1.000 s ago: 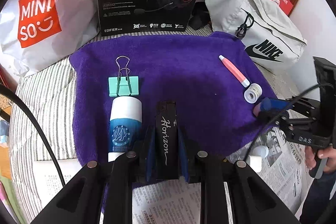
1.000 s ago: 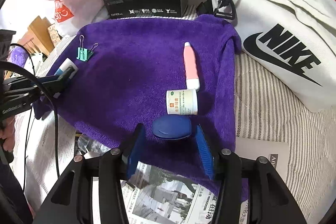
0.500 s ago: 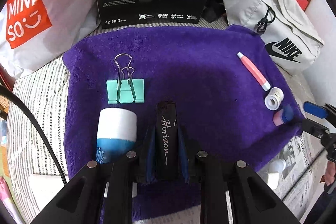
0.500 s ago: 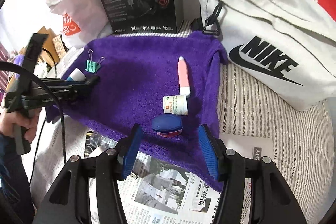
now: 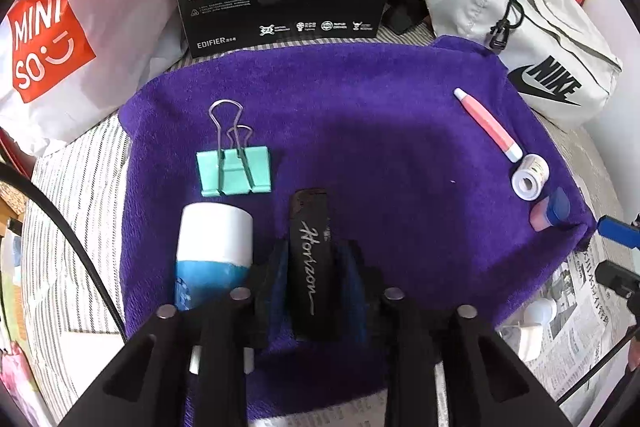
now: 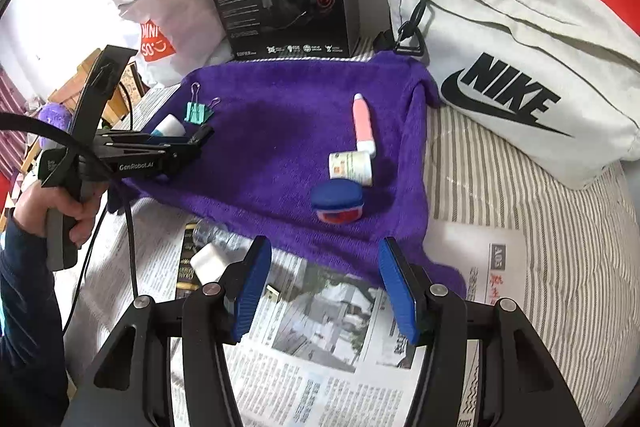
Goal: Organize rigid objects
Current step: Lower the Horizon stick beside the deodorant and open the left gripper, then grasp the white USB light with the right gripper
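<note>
Release under way on the purple towel, the black stick going down third in a left-hand row.

Nearest, the left tongs point(image 5: 316, 267) are opening around the black "Horizon" stick point(image 5: 311, 259), which lies flat on the purple towel point(image 5: 360, 131) between the blue pads, seemingly no longer squeezed. Just left of it lies the blue-and-white tube point(image 5: 214, 255), and beyond that the green binder clip point(image 5: 234, 173). The right tongs point(image 6: 326, 287) hang spread and empty over the newspaper point(image 6: 320, 347), short of the blue-lidded jar point(image 6: 338, 201); past it sit the small white bottle point(image 6: 352, 167) and pink pen point(image 6: 363, 125). Next, I'd judge, the left tongs must widen fully and lift straight off without nudging the stick.
</note>
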### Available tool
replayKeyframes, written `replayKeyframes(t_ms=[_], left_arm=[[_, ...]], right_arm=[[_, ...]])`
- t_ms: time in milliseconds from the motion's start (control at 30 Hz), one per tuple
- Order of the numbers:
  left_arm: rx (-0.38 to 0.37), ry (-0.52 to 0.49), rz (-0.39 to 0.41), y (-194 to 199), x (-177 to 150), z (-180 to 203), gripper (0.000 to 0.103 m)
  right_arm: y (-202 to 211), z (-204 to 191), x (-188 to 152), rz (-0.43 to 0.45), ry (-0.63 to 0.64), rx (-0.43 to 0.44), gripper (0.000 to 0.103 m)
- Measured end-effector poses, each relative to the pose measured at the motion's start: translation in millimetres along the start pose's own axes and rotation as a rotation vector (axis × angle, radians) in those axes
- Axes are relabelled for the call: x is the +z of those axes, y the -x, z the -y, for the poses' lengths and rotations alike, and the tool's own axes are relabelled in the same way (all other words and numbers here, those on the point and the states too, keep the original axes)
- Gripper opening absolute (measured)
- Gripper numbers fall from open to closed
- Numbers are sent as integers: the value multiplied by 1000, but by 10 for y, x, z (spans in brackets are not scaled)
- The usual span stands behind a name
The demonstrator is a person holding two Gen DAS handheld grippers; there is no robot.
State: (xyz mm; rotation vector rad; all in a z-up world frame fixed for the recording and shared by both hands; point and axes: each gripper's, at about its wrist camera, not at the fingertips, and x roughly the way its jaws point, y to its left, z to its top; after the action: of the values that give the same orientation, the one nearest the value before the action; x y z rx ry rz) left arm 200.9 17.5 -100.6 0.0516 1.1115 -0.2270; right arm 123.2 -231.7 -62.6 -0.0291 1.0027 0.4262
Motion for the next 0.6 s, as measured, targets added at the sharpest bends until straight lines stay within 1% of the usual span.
replayKeyframes(t_ms=[100, 233, 300, 400, 500, 533, 600], left_arm=[[4, -9, 0, 24, -21, 44, 40], [7, 9, -9, 66, -64, 64, 42], [16, 14, 2, 147, -108, 69, 42], [7, 37, 44, 385, -201, 82, 43], [-35, 56, 98, 655, -329, 82, 51], [-41, 57, 109, 720, -370, 90, 51], [-32, 60, 127, 839, -467, 92, 51]], right_arm=[[9, -30, -59, -9, 11, -5, 56], [8, -107, -137, -19, 36, 14, 56], [-14, -168, -170, -26, 60, 17, 56], [-101, -258, -214, -37, 97, 23, 56], [-225, -324, -263, -58, 118, 32, 56], [-254, -338, -276, -63, 126, 28, 56], [-327, -377, -299, -69, 151, 11, 56]])
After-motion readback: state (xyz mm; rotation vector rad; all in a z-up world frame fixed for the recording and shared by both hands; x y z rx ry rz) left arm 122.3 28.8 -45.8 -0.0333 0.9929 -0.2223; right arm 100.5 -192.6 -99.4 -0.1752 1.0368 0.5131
